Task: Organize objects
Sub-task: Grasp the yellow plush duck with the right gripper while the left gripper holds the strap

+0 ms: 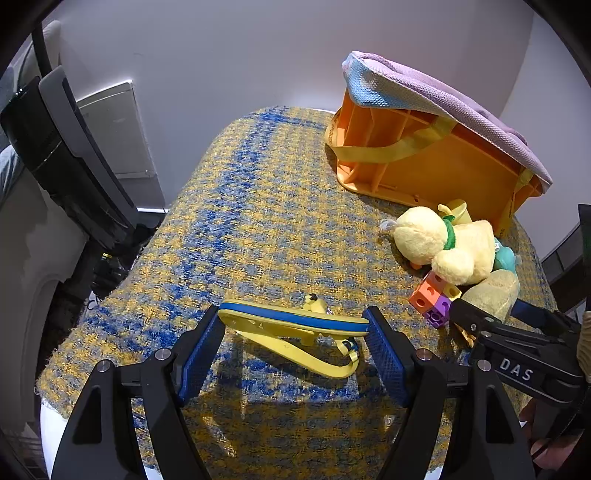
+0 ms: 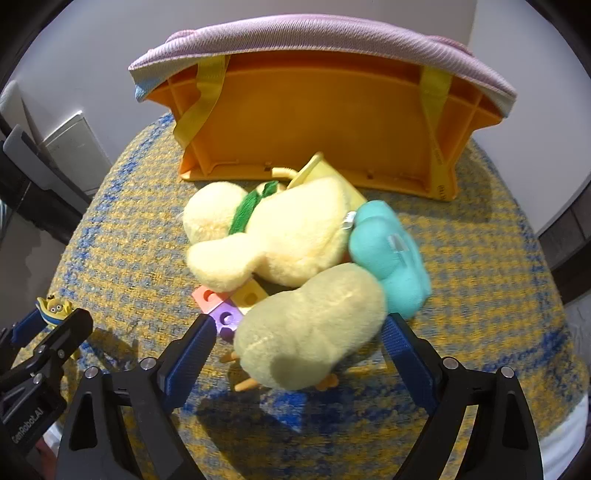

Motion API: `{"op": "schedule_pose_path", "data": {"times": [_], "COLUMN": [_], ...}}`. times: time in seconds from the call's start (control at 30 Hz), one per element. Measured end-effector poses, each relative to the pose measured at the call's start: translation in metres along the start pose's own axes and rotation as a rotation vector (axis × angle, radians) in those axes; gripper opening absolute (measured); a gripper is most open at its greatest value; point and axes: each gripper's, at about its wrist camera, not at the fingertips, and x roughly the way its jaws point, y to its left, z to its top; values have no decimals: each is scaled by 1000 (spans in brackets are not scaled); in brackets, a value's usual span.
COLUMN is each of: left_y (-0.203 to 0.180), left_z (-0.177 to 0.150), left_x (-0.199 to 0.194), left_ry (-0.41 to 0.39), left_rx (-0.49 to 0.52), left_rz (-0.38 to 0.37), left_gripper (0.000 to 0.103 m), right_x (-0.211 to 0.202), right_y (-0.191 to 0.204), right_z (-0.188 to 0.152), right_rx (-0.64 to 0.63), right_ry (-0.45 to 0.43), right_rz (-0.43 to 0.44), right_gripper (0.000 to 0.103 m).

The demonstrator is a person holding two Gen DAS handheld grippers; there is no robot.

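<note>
Toys are piled on the blue-and-yellow woven cloth (image 1: 258, 206) just in front of the orange crate (image 2: 314, 122), which lies tipped on its side under a purple cushion (image 2: 314, 33). Left gripper (image 1: 295, 325) is clamped on a yellow-and-blue sandal (image 1: 295, 319), held off the cloth. Right gripper (image 2: 297, 332) has its pads either side of a pale yellow plush (image 2: 310, 332), not squeezing yet as far as I can see.

A yellow-and-blue sandal (image 1: 295, 325) hangs level, sole up. Plush toys (image 2: 295, 273) and blocks (image 2: 225, 306) lie heaped before the tipped orange bin (image 2: 314, 122).
</note>
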Motion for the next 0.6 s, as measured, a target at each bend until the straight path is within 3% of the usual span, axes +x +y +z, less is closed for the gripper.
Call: {"op": "schedule_pose_path", "data": {"times": [0.1, 0.33, 0.6], "left_y": [-1, -8, -32], "left_z": [0, -2, 4], "left_x": [2, 2, -10], "left_ry": [3, 13, 5], "left_rx": [0, 15, 57], "left_rz": [2, 9, 8], "left_gripper": [76, 76, 76], "right_x": [0, -11, -49], "right_y": [-3, -11, -18], "right_z": [-1, -8, -10], "right_rx": [-1, -10, -54], "right_ry": [1, -14, -88], "right_rz": [-11, 4, -17], "right_gripper": [70, 68, 68]}}
